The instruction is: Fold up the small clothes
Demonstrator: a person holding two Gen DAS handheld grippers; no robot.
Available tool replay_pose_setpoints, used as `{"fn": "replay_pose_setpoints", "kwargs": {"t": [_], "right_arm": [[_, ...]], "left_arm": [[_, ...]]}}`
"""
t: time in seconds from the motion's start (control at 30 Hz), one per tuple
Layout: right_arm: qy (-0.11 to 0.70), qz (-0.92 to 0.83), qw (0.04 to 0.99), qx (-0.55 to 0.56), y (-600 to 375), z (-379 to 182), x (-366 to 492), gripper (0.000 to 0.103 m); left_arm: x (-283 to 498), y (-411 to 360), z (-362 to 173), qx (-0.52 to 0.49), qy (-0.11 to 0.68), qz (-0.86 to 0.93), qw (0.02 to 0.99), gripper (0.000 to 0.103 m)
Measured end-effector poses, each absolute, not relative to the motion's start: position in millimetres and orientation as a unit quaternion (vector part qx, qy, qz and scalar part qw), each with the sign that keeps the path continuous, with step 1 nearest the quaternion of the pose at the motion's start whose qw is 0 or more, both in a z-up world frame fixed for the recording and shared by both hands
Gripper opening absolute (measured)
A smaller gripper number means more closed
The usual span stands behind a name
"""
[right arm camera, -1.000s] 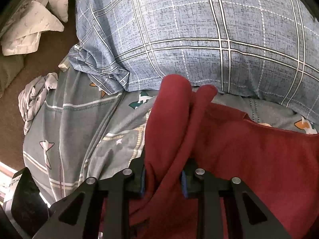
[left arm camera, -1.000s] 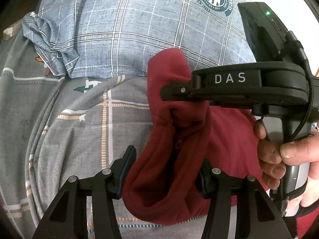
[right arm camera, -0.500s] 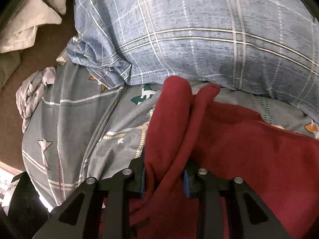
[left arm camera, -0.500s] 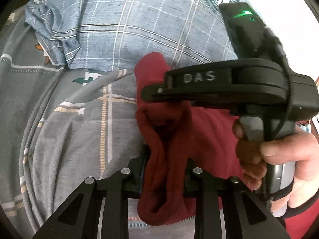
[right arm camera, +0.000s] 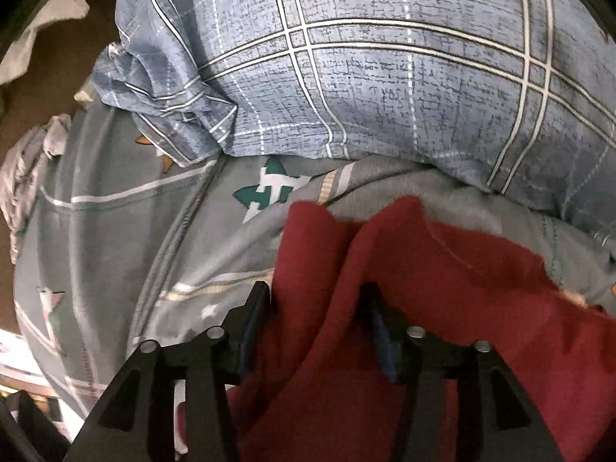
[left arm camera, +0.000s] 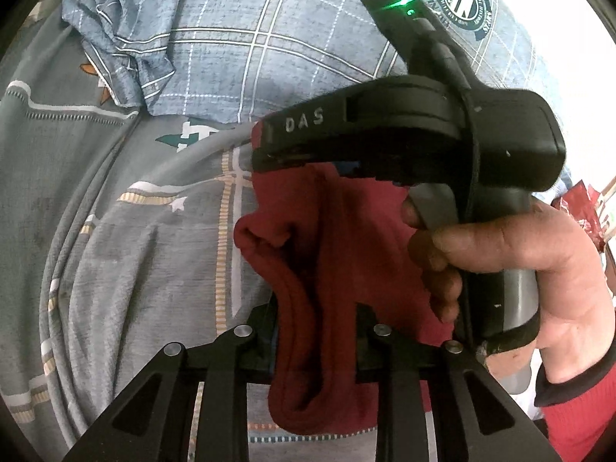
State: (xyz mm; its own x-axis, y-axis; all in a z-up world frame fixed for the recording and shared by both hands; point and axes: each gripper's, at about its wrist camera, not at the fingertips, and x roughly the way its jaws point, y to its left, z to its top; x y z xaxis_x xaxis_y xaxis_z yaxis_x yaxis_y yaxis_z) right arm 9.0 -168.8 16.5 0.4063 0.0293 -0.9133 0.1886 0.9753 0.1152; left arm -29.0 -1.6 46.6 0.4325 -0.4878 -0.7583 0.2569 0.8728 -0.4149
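Left tongs: fingers closed down on a bunched fold of the red garment, cloth pinched between both pads and hanging in a lump below them. Grip looks firm from my side.

Ahead of the left tongs and up: the right tongs' body, black with "DAS" lettering, green LED on top, held in a bare hand with a red sleeve cuff. It crosses over the same garment, nose pointing left. Its tips are hidden behind its own body in this view.

Right tongs: fingers narrowed around a thick ridge of the red garment. Fabric fills the gap and touches both pads, so I read it as gripped. Frame is motion-blurred, so the edges are soft.

Rest of the garment spreads to the right of the right tongs, lying on the grey patterned bedsheet.

Beyond both tongs: blue plaid pillow resting on the sheet, its crumpled corner to the left. Far left of the right tongs, a grey rumpled cloth at the sheet's edge.
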Motion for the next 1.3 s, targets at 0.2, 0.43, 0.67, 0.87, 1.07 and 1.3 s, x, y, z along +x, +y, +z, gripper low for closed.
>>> {"fn": "replay_pose_setpoints", "kwargs": {"t": [0.2, 0.43, 0.67, 0.87, 1.07, 1.3], "right_arm": [[0.527, -0.044, 0.845, 0.084, -163, 20, 1, 0.033], [0.511, -0.028, 0.851, 0.120, -171, 29, -9, 0.031], [0.504, -0.023, 0.851, 0.144, -177, 30, -16, 0.030], [0.491, -0.031, 0.860, 0.136, -180, 37, -27, 0.023], [0.480, -0.042, 0.867, 0.129, -187, 50, -37, 0.019], [0.480, -0.044, 0.867, 0.126, -188, 55, -43, 0.019]], "left_arm": [[-20, 0, 42, -0.120, 0.487, -0.201, 0.841, 0.052], [-14, 4, 35, -0.142, 0.490, -0.188, 0.839, 0.065], [-17, 2, 33, -0.146, 0.490, -0.214, 0.832, 0.031], [-24, -1, 39, -0.122, 0.476, -0.217, 0.844, 0.021], [-32, -3, 46, -0.109, 0.466, -0.217, 0.851, 0.020], [-37, -5, 49, -0.105, 0.462, -0.219, 0.853, 0.020]]}}
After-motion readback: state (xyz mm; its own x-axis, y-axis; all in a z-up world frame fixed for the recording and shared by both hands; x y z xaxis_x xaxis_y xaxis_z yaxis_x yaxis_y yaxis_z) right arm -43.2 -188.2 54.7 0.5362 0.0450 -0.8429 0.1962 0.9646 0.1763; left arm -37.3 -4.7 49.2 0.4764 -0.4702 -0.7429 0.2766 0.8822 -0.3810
